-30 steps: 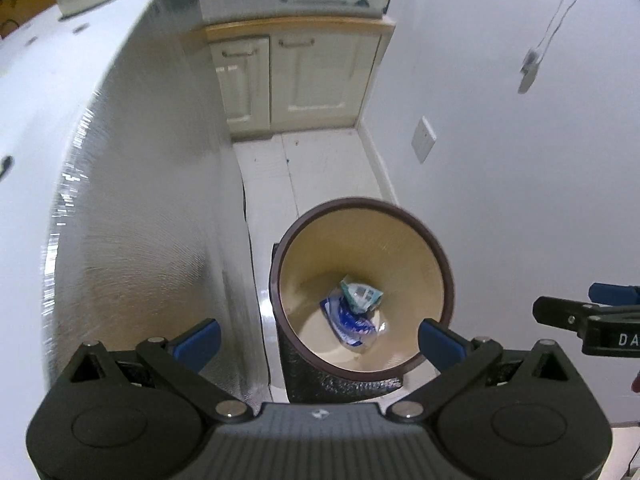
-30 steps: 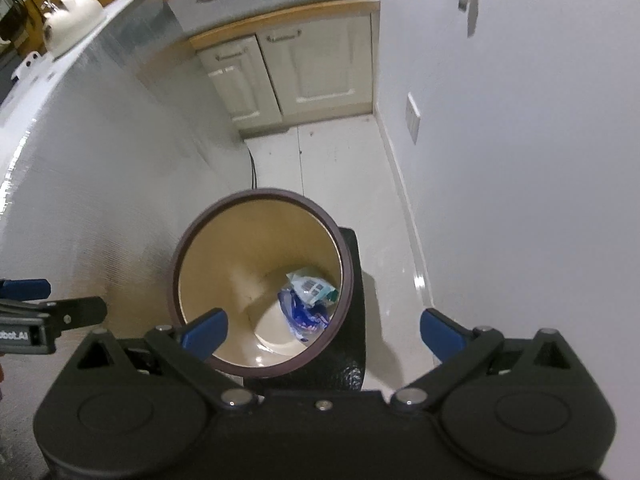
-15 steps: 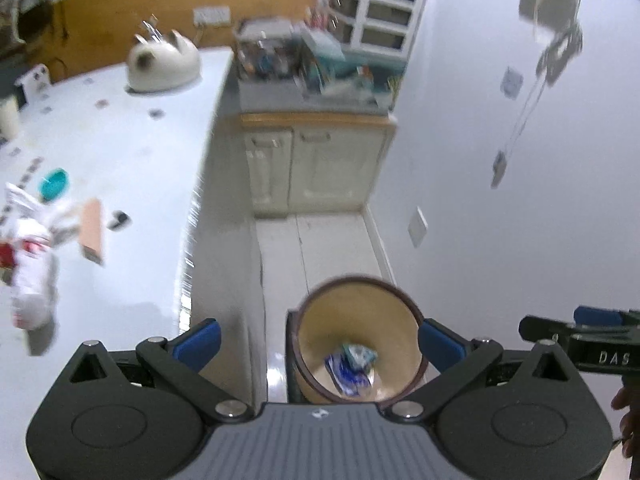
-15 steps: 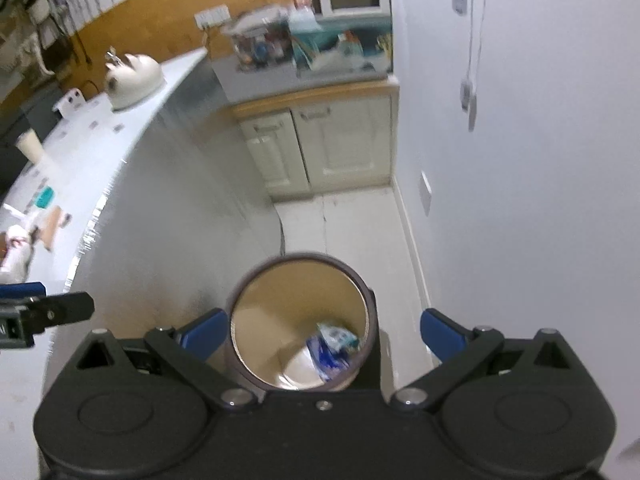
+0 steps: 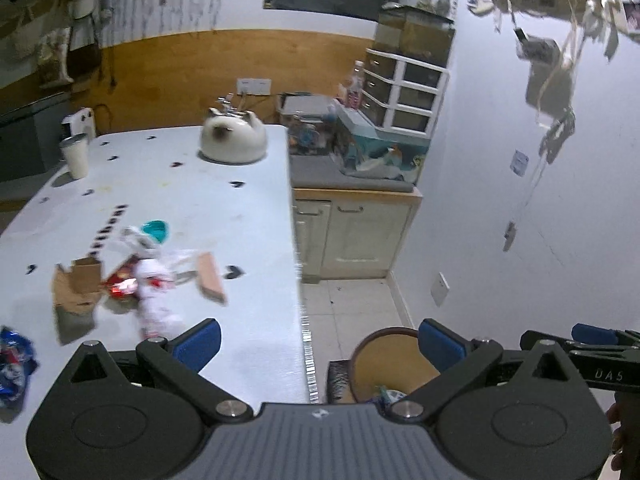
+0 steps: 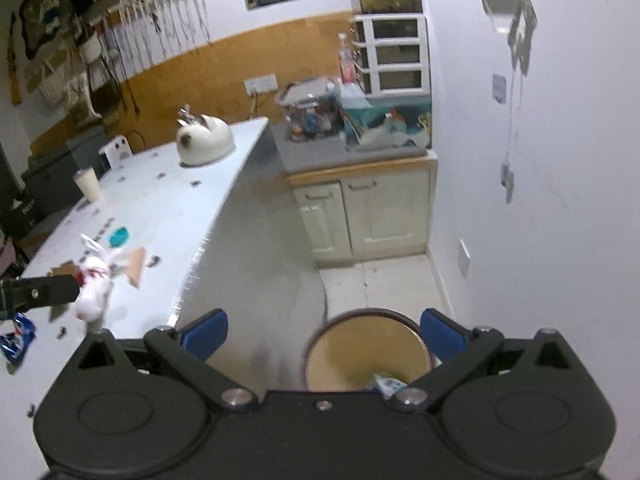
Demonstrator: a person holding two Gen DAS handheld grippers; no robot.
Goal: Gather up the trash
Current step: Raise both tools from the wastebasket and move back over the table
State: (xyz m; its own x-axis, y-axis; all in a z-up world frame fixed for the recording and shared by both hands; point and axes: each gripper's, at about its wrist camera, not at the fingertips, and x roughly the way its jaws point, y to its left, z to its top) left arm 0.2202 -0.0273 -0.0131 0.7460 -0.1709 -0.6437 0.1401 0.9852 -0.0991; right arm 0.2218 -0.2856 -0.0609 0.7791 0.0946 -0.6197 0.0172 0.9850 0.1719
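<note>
A round brown bin (image 5: 386, 364) (image 6: 366, 354) with a tan inside stands on the floor beside the table, low in both views, with blue and white wrappers (image 6: 386, 384) in it. Loose trash lies on the white table (image 5: 224, 216): a white and red wrapper (image 5: 154, 296), torn cardboard (image 5: 78, 286), a flat brown piece (image 5: 210, 278), a blue wrapper (image 5: 14, 360). My left gripper (image 5: 318, 340) is open and empty, raised over the table's edge. My right gripper (image 6: 322, 330) is open and empty above the bin. The left gripper's finger (image 6: 38, 292) shows at the right wrist view's left edge.
A white cat-shaped pot (image 5: 232, 140), a white cup (image 5: 75, 156) and a teal dish (image 5: 157, 230) sit on the table. Cream cabinets (image 5: 354, 232) with a cluttered counter stand behind. A white wall (image 5: 540, 220) closes the right side.
Both grippers have risen and tilted up from looking down into the bin; the table top and its trash have come into view, and the bin has dropped to the bottom edge.
</note>
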